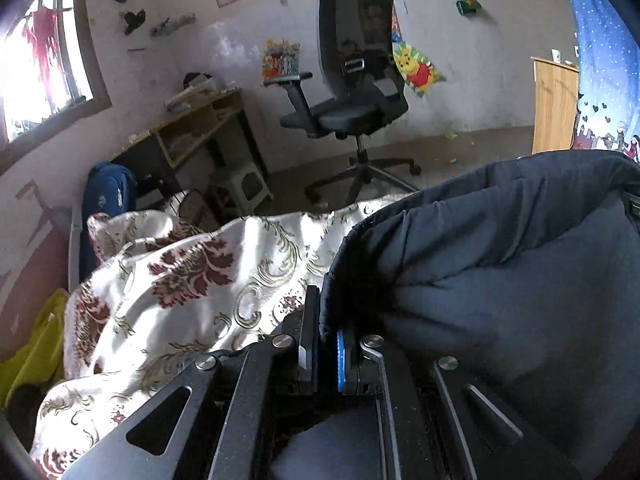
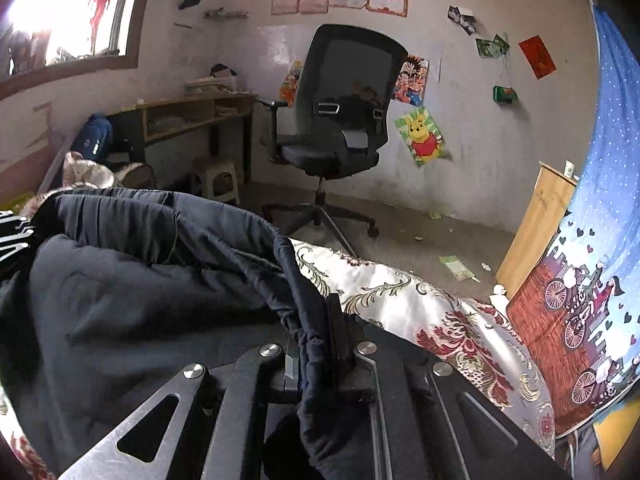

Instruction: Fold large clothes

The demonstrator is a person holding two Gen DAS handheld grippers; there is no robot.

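left tongs point(image 1: 327, 330) clamp the dark padded garment's point(image 1: 500, 264) edge; right tongs point(image 2: 320, 332) pinch its bunched hem.

— What was the bed point(image 1: 172, 280) covered with?
— A white floral bedspread point(image 2: 432, 312) was spread over it, and a dark padded garment point(image 2: 140, 280) was bunched on top.

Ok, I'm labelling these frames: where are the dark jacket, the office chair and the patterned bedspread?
dark jacket point(image 2: 132, 280), right wrist view, quilted body.
office chair point(image 1: 352, 28), left wrist view, mesh backrest.
patterned bedspread point(image 1: 192, 280), left wrist view, red floral motif.
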